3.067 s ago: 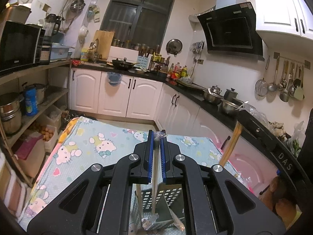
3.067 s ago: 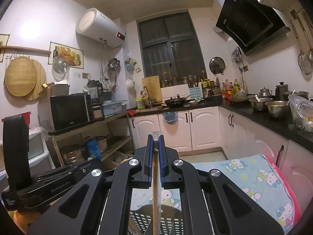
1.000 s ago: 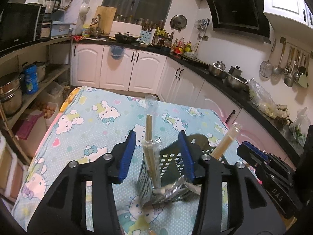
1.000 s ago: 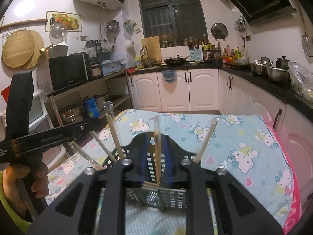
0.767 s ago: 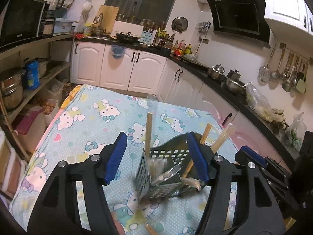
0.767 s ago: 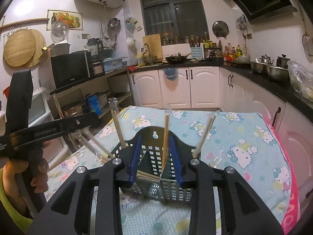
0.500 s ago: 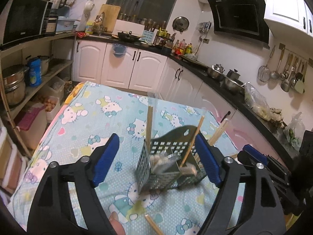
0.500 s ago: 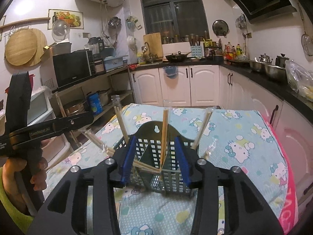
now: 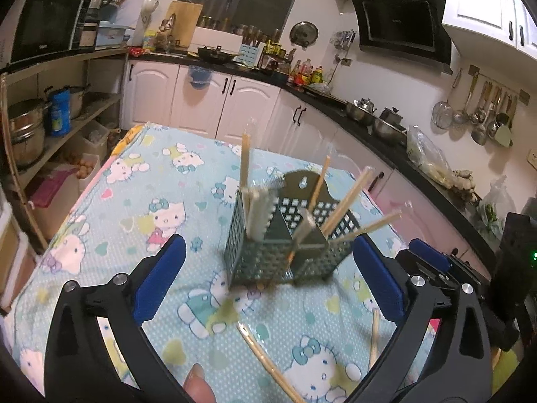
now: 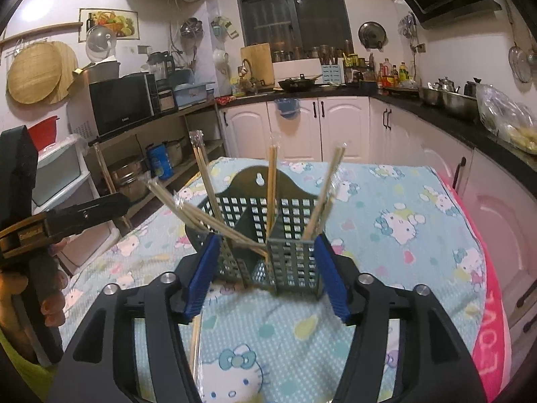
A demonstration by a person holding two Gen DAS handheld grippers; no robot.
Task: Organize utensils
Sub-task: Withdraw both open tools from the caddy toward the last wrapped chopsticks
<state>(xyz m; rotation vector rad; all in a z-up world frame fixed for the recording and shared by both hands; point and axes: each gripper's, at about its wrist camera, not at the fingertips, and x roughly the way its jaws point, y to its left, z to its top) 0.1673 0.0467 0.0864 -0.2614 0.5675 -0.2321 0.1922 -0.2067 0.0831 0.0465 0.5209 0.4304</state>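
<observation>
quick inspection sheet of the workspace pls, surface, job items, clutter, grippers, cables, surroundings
surface: table under a light blue cartoon-cat cloth with a pink edge on the right.
job's things: dark green perforated utensil caddy stands upright; wrapped chopsticks lean in its compartments. Loose chopsticks lie on the cloth in front of it, one more by the right gripper.
clutter: nothing seen apart from the loose chopsticks.
grippers: left gripper open, fingers wide, holding nothing; right gripper open, empty.
cables: nothing seen.
surroundings: kitchen, with white cabinets, microwave on a shelf, range hood, hanging ladles.
</observation>
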